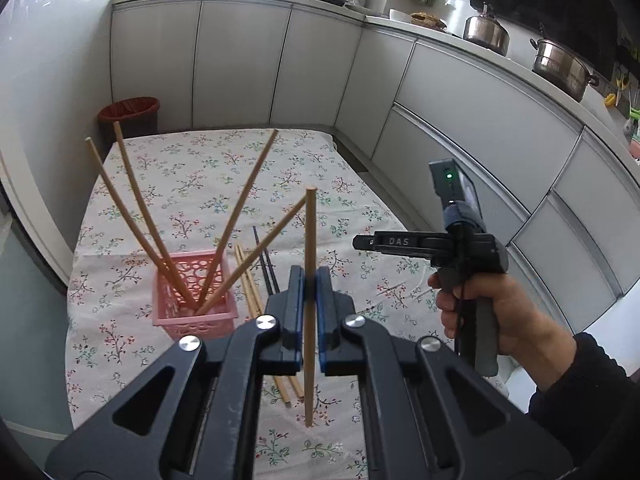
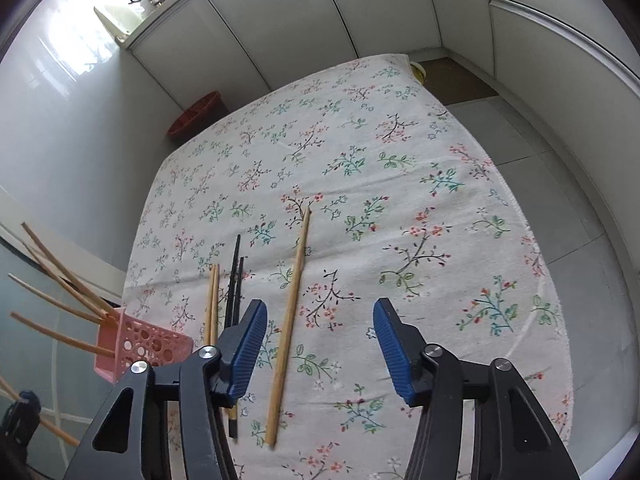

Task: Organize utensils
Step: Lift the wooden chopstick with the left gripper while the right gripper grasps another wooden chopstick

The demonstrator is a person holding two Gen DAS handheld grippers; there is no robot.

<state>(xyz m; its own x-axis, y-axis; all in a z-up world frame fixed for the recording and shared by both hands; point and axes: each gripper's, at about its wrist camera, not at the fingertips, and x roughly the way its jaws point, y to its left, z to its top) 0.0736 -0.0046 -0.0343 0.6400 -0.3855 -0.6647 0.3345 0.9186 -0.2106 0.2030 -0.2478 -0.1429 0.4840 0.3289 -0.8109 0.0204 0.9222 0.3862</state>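
Note:
My left gripper (image 1: pixel 310 280) is shut on a wooden chopstick (image 1: pixel 310 240) and holds it upright above the table, right of the pink basket (image 1: pixel 196 296). The basket holds several wooden chopsticks (image 1: pixel 140 208) that lean outward. A wooden pair (image 1: pixel 250 280) and a black pair (image 1: pixel 264 260) lie on the cloth behind my left gripper. My right gripper (image 2: pixel 320 320) is open and empty, low over a single wooden chopstick (image 2: pixel 290 312) on the cloth. The wooden pair (image 2: pixel 212 296), black pair (image 2: pixel 236 280) and basket (image 2: pixel 140 344) show at its left.
The table carries a floral cloth (image 2: pixel 360 160). A red bin (image 1: pixel 130 116) stands on the floor beyond the far left corner. White cabinets (image 1: pixel 280 60) line the back and right. Pots (image 1: pixel 560 68) sit on the counter. The right gripper's handle and hand (image 1: pixel 480 292) show at right.

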